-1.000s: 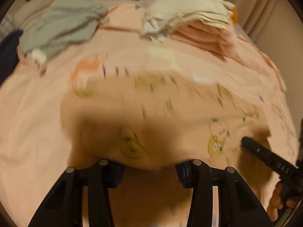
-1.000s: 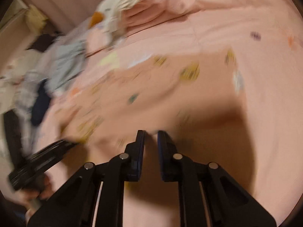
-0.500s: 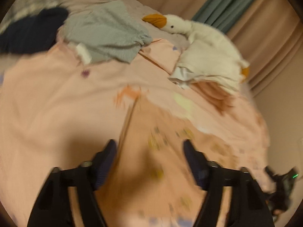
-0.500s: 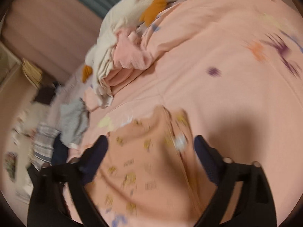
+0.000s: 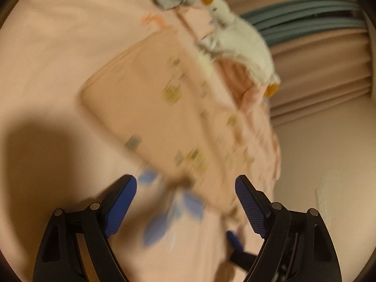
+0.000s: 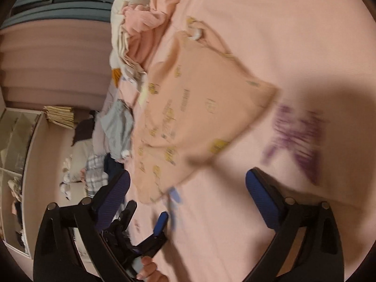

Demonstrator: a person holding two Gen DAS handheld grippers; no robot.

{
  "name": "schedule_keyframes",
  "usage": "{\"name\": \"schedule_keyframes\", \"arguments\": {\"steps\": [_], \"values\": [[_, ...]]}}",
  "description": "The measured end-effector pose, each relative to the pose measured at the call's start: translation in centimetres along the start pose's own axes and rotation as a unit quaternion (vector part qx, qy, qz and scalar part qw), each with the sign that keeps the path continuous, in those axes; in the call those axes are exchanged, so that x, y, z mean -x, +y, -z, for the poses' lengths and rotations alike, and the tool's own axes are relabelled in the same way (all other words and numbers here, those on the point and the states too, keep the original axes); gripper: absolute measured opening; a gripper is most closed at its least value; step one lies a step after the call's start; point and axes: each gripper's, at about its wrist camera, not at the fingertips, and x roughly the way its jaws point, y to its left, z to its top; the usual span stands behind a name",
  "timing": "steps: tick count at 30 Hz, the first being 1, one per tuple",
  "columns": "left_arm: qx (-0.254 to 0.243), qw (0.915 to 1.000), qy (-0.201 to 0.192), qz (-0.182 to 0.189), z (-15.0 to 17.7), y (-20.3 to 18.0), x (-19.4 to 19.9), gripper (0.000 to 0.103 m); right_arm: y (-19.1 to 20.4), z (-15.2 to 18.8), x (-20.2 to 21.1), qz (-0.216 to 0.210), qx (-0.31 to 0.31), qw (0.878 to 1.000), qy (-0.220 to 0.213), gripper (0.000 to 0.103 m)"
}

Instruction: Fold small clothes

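Observation:
A peach garment (image 5: 164,108) with small yellow prints lies folded flat on the pink bedspread (image 5: 47,70). My left gripper (image 5: 185,181) hovers just short of its near edge. Its jaws are opening and nothing is between the blue pads. In the right wrist view the same garment (image 6: 188,117) lies ahead of my right gripper (image 6: 188,178), which stands wide open and empty. The left gripper (image 6: 148,213) also shows there, low and to the left, with a person's fingers (image 6: 150,270) on its handle. Both views are blurred.
A white goose plush (image 5: 237,40) lies on a stack of folded clothes (image 6: 138,35) at the far side. A grey garment (image 6: 117,127) and darker clothes lie beyond. Curtains (image 5: 317,47) hang behind the bed; a shelf (image 6: 18,141) stands further off.
Both grippers were shut on the peach garment and have let go; it now lies flat on the bed. Both views have rolled sideways and shifted across the bed.

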Motion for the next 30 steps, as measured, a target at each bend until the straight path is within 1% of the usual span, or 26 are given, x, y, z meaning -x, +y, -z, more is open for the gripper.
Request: {"name": "schedule_keyframes", "arguments": {"steps": [1, 2, 3, 4, 7, 8, 9, 10, 11, 12, 13, 14, 15, 17, 18, 19, 21, 22, 23, 25, 26, 27, 28, 29, 30], "values": [[0.000, 1.0000, 0.002, 0.005, -0.7, 0.0, -0.8, 0.085, 0.3, -0.4, -0.9, -0.009, -0.005, 1.000, 0.003, 0.096], [0.014, 0.9999, 0.005, 0.001, -1.6, 0.1, -1.9, 0.085, 0.6, -1.1, -2.2, -0.015, -0.015, 1.000, 0.008, 0.093], [0.027, 0.9996, 0.002, -0.002, -2.5, 0.2, -2.8, 0.085, 0.5, -1.8, -3.2, -0.013, -0.023, 1.000, 0.010, 0.088], [0.036, 0.9993, -0.008, 0.002, -3.4, -0.1, -3.4, 0.085, 0.6, -2.4, -4.0, -0.010, -0.030, 0.999, 0.006, 0.087], [0.058, 0.9975, -0.035, 0.020, -4.8, -0.4, -4.4, 0.085, 1.6, -4.6, -5.4, -0.014, -0.032, 0.999, -0.032, 0.082], [0.065, 0.9971, -0.036, 0.018, -5.3, -0.6, -5.1, 0.085, 2.0, -5.2, -5.9, -0.015, -0.033, 0.998, -0.043, 0.080], [0.067, 0.9970, -0.036, 0.015, -5.4, -0.7, -5.3, 0.083, 2.2, -5.6, -6.4, -0.015, -0.032, 0.998, -0.049, 0.073], [0.067, 0.9967, -0.045, 0.011, -5.3, -0.9, -5.2, 0.066, 2.3, -6.0, -6.7, -0.008, -0.028, 0.998, -0.053, 0.057], [0.054, 0.9968, -0.057, -0.010, -5.2, -0.7, -4.6, 0.051, 2.3, -6.3, -7.3, 0.016, -0.017, 0.998, -0.054, 0.046], [0.037, 0.9963, -0.061, -0.049, -5.3, -0.9, -4.6, 0.020, 2.2, -6.6, -7.6, 0.040, -0.004, 0.998, -0.050, 0.020], [0.021, 0.9954, -0.058, -0.074, -5.3, -1.0, -4.7, 0.020, 1.9, -6.6, -7.8, 0.052, 0.003, 0.997, -0.049, 0.015], [0.001, 0.9954, -0.058, -0.076, -5.2, -1.2, -4.7, 0.019, 1.4, -6.5, -7.7, 0.034, 0.000, 0.998, -0.049, 0.015], [-0.022, 0.9939, -0.068, -0.084, -4.8, -1.5, -4.3, 0.016, 1.0, -6.7, -7.7, 0.020, -0.003, 0.999, -0.047, 0.013], [-0.064, 0.9880, -0.080, -0.116, -3.9, -2.7, -3.5, 0.014, 1.2, -6.7, -7.4, 0.016, 0.005, 0.999, -0.036, 0.013], [-0.070, 0.9869, -0.078, -0.123, -3.6, -3.0, -3.0, 0.014, 1.6, -6.6, -7.2, 0.019, 0.018, 0.999, -0.043, 0.013], [-0.071, 0.9871, -0.074, -0.123, -3.3, -3.1, -2.3, 0.014, 2.0, -6.6, -7.0, 0.026, 0.031, 0.998, -0.040, 0.014], [-0.047, 0.9921, -0.060, -0.100, -3.3, -2.9, -0.4, 0.014, 1.9, -6.4, -7.0, 0.040, 0.027, 0.998, -0.034, 0.016], [-0.035, 0.9932, -0.065, -0.090, -3.3, -2.7, 0.9, 0.014, 1.5, -6.2, -6.2, 0.032, 0.010, 0.999, -0.033, 0.016], [-0.040, 0.9922, -0.081, -0.087, -3.2, -2.8, 2.9, 0.014, 1.3, -6.1, -5.8, 0.023, 0.004, 0.999, -0.033, 0.016], [-0.052, 0.9868, -0.109, -0.108, -3.2, -2.8, 5.6, 0.014, 1.2, -5.5, -4.0, 0.020, 0.011, 0.999, -0.035, 0.017], [-0.054, 0.9825, -0.123, -0.129, -3.1, -2.4, 7.1, 0.014, 1.5, -5.1, -2.9, 0.025, 0.018, 0.999, -0.040, 0.017], [-0.052, 0.9798, -0.124, -0.148, -3.2, -2.0, 7.8, 0.014, 1.6, -4.9, -2.1, 0.030, 0.022, 0.998, -0.043, 0.019], [-0.048, 0.9792, -0.113, -0.162, -3.3, -1.4, 8.1, 0.019, 1.7, -4.6, -1.3, 0.035, 0.027, 0.998, -0.045, 0.026], [-0.044, 0.9812, -0.099, -0.160, -3.3, -0.7, 8.0, 0.021, 1.9, -4.3, -0.3, 0.045, 0.036, 0.997, -0.053, 0.031], [-0.030, 0.9844, -0.083, -0.152, -3.4, 0.1, 7.5, 0.022, 2.1, -4.2, 0.2, 0.057, 0.040, 0.996, -0.059, 0.042]]}}
